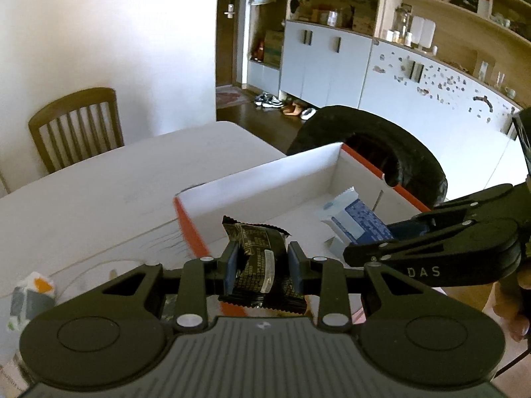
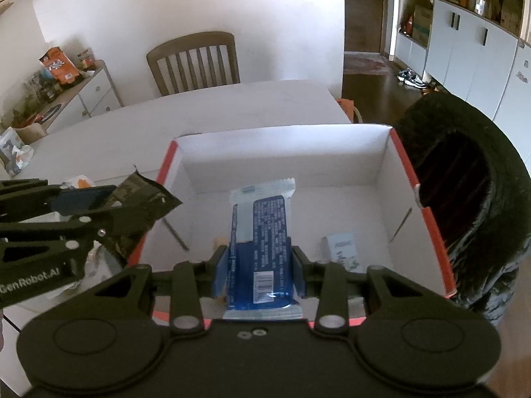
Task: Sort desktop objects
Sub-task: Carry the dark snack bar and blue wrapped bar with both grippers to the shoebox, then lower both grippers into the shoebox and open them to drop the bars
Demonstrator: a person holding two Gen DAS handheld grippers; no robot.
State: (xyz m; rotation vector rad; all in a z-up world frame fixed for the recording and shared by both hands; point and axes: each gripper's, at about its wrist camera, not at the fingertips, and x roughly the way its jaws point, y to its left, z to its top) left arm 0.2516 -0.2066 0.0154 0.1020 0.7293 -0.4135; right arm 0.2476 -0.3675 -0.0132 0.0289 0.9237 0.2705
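Note:
My left gripper (image 1: 262, 267) is shut on a black snack packet (image 1: 257, 255), held at the near left rim of a white cardboard box with orange edges (image 1: 265, 179). In the right wrist view the same packet (image 2: 142, 205) and the left gripper (image 2: 99, 205) hang by the box's left wall (image 2: 166, 165). My right gripper (image 2: 259, 265) is shut on a blue and white snack packet (image 2: 262, 232) over the inside of the box. The left wrist view shows that packet (image 1: 355, 222) with the right gripper (image 1: 398, 232) coming in from the right. A small pale packet (image 2: 345, 248) lies on the box floor.
The box stands on a white table (image 1: 99, 192) with a wooden chair (image 2: 195, 63) behind it. A black padded chair back (image 2: 471, 199) presses against the box's right side. Loose wrappers (image 1: 30, 295) lie on the table at the left. A sideboard with clutter (image 2: 59, 83) stands at far left.

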